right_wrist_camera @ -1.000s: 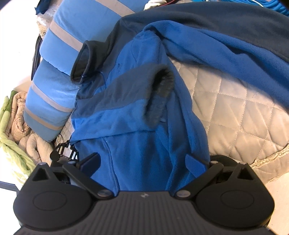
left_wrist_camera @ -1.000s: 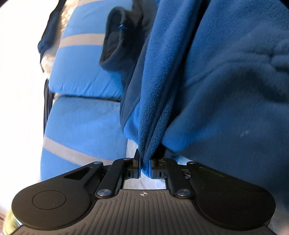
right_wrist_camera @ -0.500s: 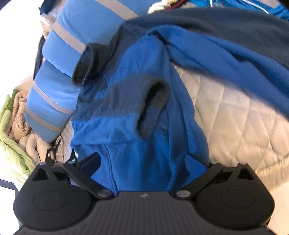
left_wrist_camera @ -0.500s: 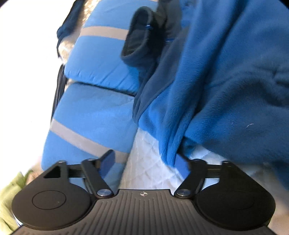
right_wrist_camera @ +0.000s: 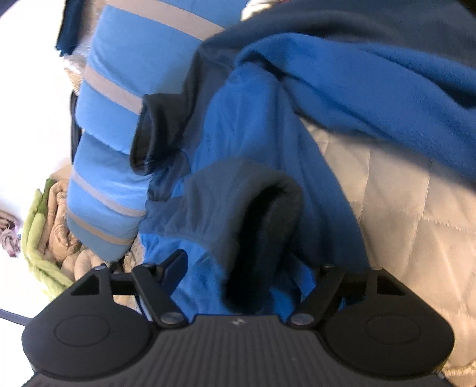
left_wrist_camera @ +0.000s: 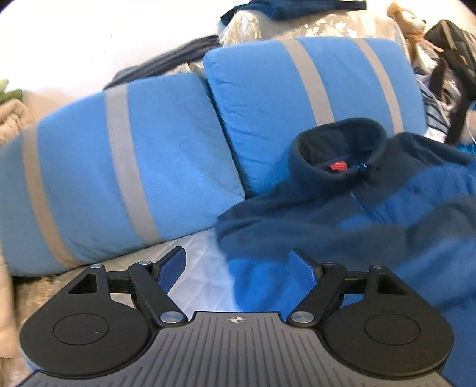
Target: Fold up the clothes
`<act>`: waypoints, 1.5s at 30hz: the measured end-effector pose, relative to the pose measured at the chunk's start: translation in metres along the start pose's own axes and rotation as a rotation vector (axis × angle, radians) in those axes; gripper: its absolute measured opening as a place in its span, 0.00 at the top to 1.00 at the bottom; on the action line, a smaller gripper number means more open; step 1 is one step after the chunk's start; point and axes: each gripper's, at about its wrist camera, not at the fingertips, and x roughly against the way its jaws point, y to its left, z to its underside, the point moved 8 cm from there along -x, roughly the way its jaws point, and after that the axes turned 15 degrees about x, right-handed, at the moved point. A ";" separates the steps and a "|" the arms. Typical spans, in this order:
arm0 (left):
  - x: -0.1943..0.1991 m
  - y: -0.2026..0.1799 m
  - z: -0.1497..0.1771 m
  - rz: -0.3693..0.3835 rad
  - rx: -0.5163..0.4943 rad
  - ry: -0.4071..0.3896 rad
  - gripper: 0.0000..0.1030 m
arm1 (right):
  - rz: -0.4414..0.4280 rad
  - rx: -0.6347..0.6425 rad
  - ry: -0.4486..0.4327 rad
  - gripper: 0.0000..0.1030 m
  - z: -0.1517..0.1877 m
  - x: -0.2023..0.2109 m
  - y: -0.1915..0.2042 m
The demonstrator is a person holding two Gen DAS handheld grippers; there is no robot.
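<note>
Fleece in two blues, a zip-neck pullover with a dark navy collar point(left_wrist_camera: 339, 140), is seen in the left wrist view spread on a pale quilted bed cover point(left_wrist_camera: 202, 262), its collar propped against the right one of two bright blue pillows with grey stripes point(left_wrist_camera: 134, 166) that stand along the bed's far edge. A small red label point(left_wrist_camera: 337, 166) is visible inside the collar. The left gripper point(left_wrist_camera: 238, 269) is held released above the cover, its jaws wide apart and nothing pressed between them; the pullover's near-left edge lies below the gap. A brown plush toy point(left_wrist_camera: 410, 20) is seen at the far right corner.

In the right wrist view, the right gripper point(right_wrist_camera: 250, 274) is lowered over a navy sleeve cuff point(right_wrist_camera: 267, 214) of the pullover point(right_wrist_camera: 244, 125). Its jaws are closing, with the cuff and blue fabric between them, but no pad is seen pressing yet. The striped pillows point(right_wrist_camera: 110, 143) lie at the left, the quilted cover point(right_wrist_camera: 416, 223) at the right.
</note>
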 end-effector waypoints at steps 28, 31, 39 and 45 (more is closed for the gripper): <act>-0.056 0.016 -0.017 -0.183 0.145 0.027 0.30 | 0.056 -0.020 -0.036 0.35 -0.005 0.017 -0.016; -0.021 0.007 -0.020 -0.138 0.152 0.012 0.30 | 0.028 -0.010 -0.079 0.19 -0.008 0.032 -0.010; 0.060 -0.027 -0.013 0.002 0.180 0.024 0.29 | 0.066 -0.040 -0.169 0.04 -0.006 0.096 -0.024; 0.075 -0.052 -0.009 0.065 0.159 0.066 0.29 | 0.113 -0.111 -0.247 0.00 0.006 0.152 -0.056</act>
